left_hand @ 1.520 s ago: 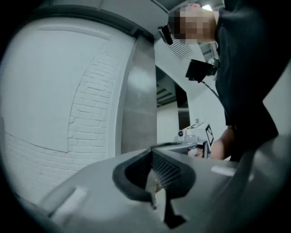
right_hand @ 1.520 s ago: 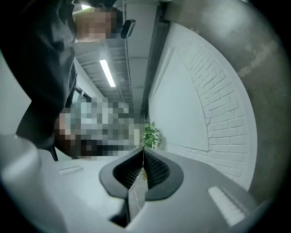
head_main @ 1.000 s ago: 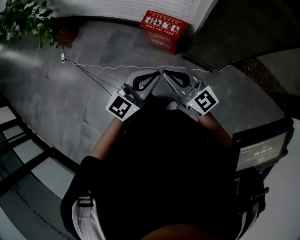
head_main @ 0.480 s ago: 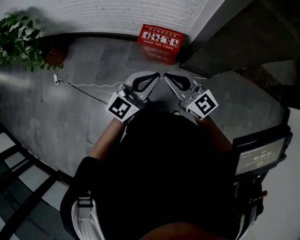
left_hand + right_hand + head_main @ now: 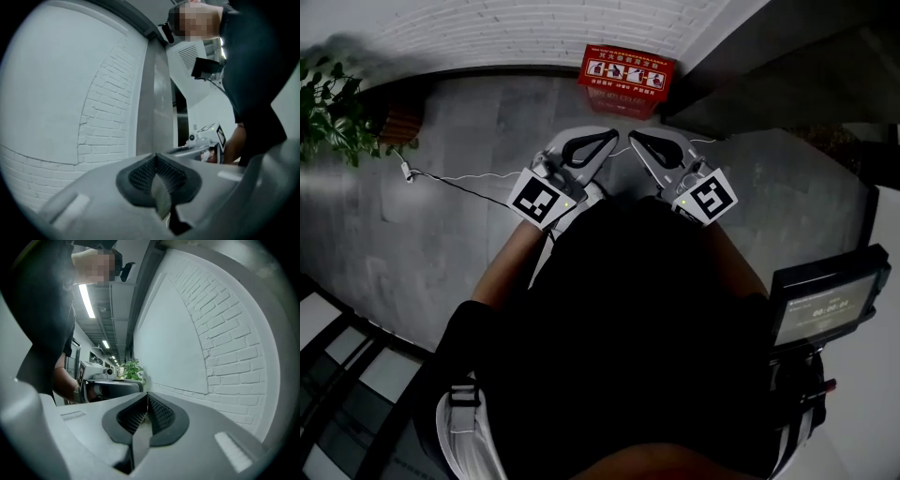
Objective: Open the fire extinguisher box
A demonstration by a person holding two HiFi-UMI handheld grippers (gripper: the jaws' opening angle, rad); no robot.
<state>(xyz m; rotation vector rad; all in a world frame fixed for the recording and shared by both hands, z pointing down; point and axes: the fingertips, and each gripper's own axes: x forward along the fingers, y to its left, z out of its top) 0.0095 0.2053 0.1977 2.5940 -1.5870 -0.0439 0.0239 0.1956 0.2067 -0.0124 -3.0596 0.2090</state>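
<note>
Held side by side in front of the person's dark torso, the left gripper (image 5: 602, 142) and right gripper (image 5: 643, 145) both have their jaws closed on nothing; beyond their tips, the red fire extinguisher box (image 5: 624, 75) sits on the grey floor (image 5: 487, 122) against the white brick wall (image 5: 534, 33); a plant (image 5: 328, 108) stands far left.

white brick wall (image 5: 534, 33), grey floor (image 5: 441, 216), perhaps tiled, dim

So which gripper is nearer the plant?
The left gripper: the plant stands off to its outer side, while the right gripper lies farther away, on the screen's side.
</note>
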